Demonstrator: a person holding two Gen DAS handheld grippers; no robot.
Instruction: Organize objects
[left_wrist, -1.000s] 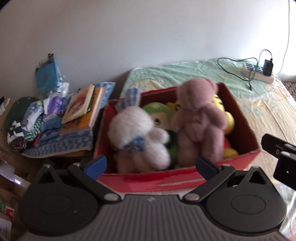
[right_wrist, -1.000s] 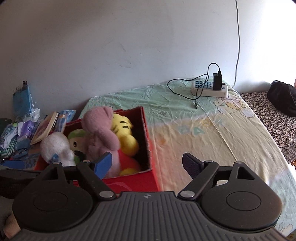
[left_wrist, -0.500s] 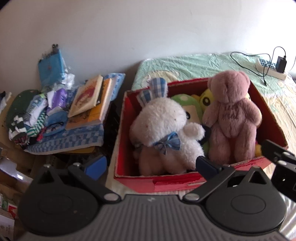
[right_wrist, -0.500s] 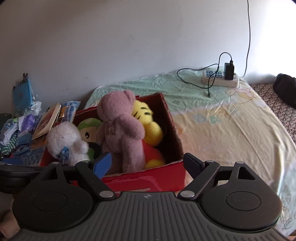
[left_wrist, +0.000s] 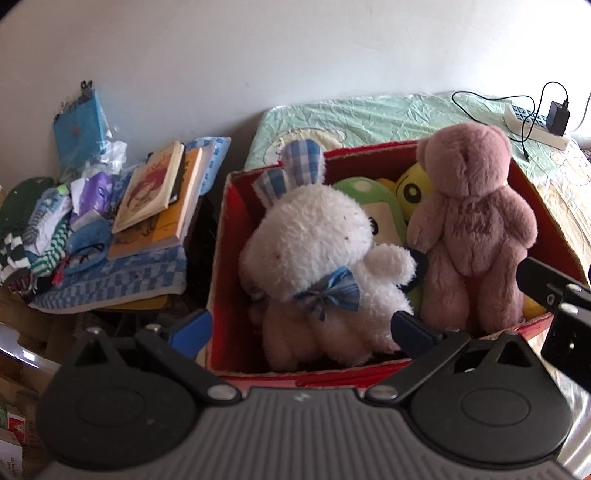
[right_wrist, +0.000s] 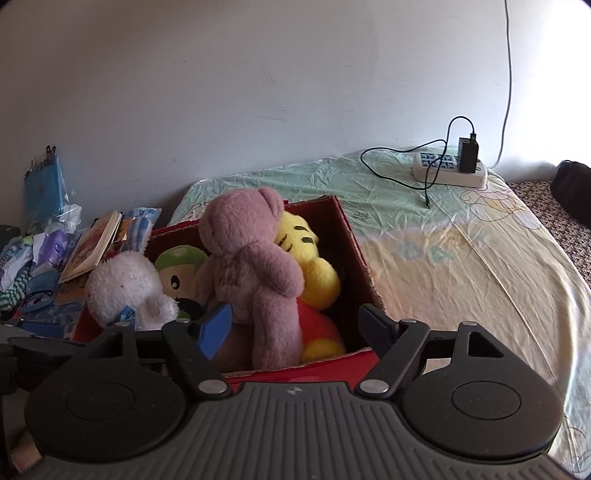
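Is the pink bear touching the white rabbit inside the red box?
Cannot tell. In the left wrist view the white rabbit's paw reaches toward the pink bear, but a dark patch lies between them. In the right wrist view their edges overlap.

Green plush half buried

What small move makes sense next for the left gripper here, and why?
Probably ease the left gripper forward and down around the white bunny. It is open and empty, and the bunny sits just ahead between its fingers at the near end of the red box, leaning on the green plush. The right gripper is open too, nearer the pink bear.
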